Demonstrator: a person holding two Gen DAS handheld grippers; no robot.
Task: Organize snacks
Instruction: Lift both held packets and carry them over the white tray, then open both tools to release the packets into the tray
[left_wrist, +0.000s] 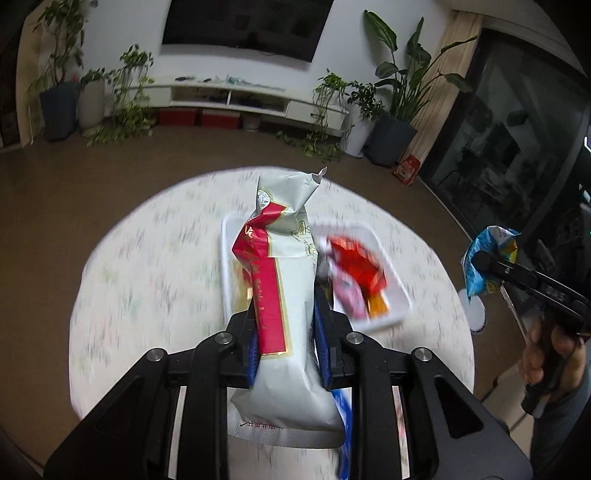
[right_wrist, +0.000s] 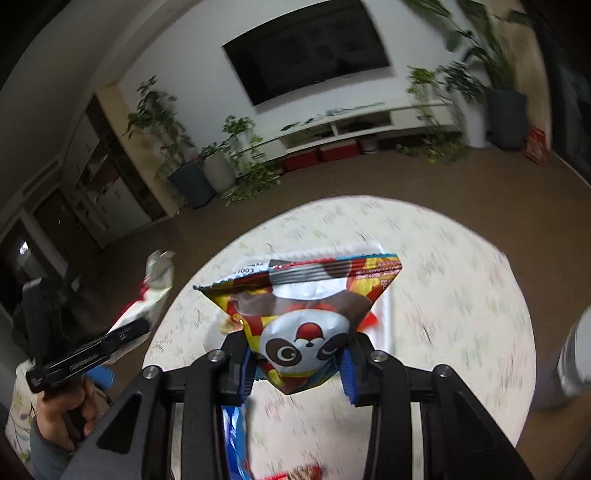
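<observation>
- The left gripper (left_wrist: 286, 332) is clamped nearly shut on a tall white-and-red snack bag (left_wrist: 284, 302), its blue pads pinching the bag at the waist, so the crumpled top stands up ahead of the jaws and the sealed bottom hangs back toward the camera.
- The right gripper (right_wrist: 295, 360) is partly closed on a squat panda-print snack bag (right_wrist: 304, 332); the bag bulges between the fingers and its crimped top fans out in front of them.
- Both bags ride clear of the round table (left_wrist: 147, 266). Beyond and below each claw lies the white tray (left_wrist: 226, 258), which already has a few red and pink packets (left_wrist: 354, 280) in it to the right of the left claw's bag.
- The surroundings are streaked with blur, so I cannot say for certain how much bare tray is left; the side under the tall bag looks the fuller hidden part.
- To do this step well, I would bring one bag to the tray at a time, so the two claws do not crowd each other over it.
- Lower the tall bag lengthwise along the tray's left wall, letting its bottom touch down before the pads let go.
- The panda bag is puffy and held low; a gentle grip should spare it, and it needs a flat free patch or it may slide off the other packets.
</observation>
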